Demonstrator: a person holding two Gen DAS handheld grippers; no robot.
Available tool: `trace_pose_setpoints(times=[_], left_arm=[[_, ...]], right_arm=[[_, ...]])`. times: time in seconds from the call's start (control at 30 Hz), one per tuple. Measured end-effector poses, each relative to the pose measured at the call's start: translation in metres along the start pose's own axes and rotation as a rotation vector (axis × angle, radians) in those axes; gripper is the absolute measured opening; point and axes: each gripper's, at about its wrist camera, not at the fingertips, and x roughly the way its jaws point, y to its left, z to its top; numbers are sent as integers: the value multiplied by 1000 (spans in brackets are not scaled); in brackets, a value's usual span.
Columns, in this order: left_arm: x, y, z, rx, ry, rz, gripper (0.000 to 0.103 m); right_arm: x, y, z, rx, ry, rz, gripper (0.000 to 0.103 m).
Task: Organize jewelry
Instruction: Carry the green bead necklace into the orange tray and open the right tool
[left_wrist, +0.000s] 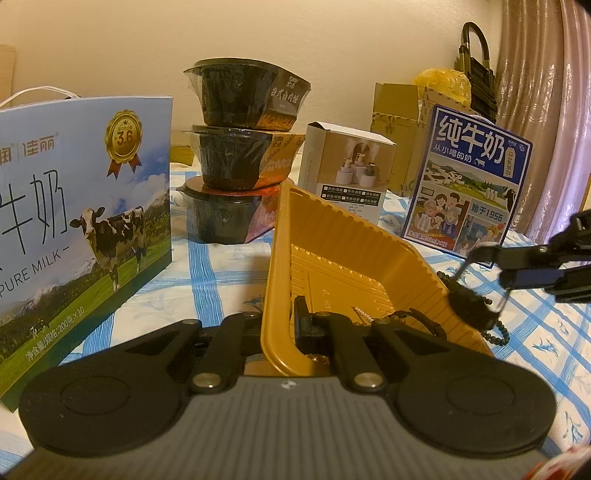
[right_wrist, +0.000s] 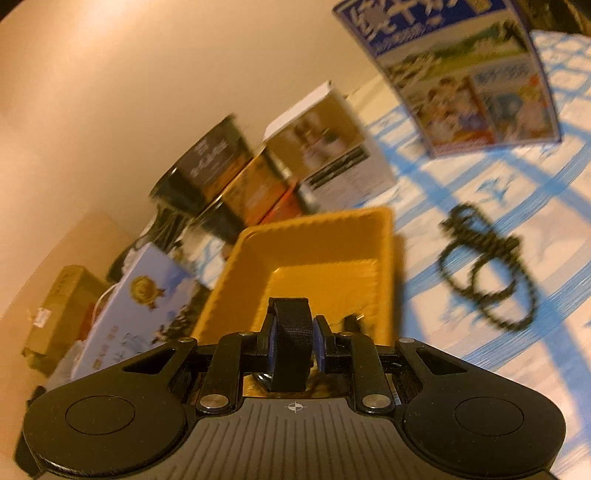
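Gold tray (left_wrist: 354, 258), ribbed thin-walled plastic, rectangular, tilted up on the blue-checked cloth surface (left_wrist: 207, 273). Left gripper (left_wrist: 280, 325): jaws closed on the tray's near rim, one finger inside, one outside. Right gripper (right_wrist: 291, 339): jaws closed on a black woven strap (right_wrist: 290, 332) attached to a metal ring, held above the tray's near end. Inside the tray, at its lower near end, lie a small chain and a dark cord. Black beaded necklace (right_wrist: 487, 266), loops of small round beads, lies on the cloth just right of the tray, outside it. Behind the tray: stacked black bowls (left_wrist: 236, 155) and a white carton (left_wrist: 347, 166).
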Motion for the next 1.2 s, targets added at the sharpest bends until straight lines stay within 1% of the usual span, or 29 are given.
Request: trace_pose_setpoints(times=[0.17,0.4,0.57,0.67,0.7,0.73,0.77,0.83,0.93,1.0,1.2], left_arm=[[0,0,0,-2,0,-2,7],[0,1,0,-4,-1,-3,7],[0,1,0,-3,-1,-3,7],[1,2,-1,-14,5,-3,7],[1,3,-1,-17,7,-4,7],[1,3,-2,-17,9,-4,7],[0,3,-2,-17,10,-4,7],[0,3,-3,-13,10,-2,7],[1,4,-3,-24,14,-3,7],[0,3,-4,-22,12,-2,7],[1,4,-4,-26,15,-1,7]], right_arm=[[25,7,-10,69,53,40,20],[58,-3,-24,235,127,80,20],[76,-17,-30,371,148,107,21],[83,-24,-33,421,143,94,22],[82,-25,-32,422,138,90,24],[81,-26,-31,413,135,87,31],[79,-25,-29,399,129,83,49],[72,-23,-24,365,97,84,56],[63,-18,-17,312,73,71,57],[57,-19,-14,303,71,74,57],[21,-21,-7,198,14,60,57]])
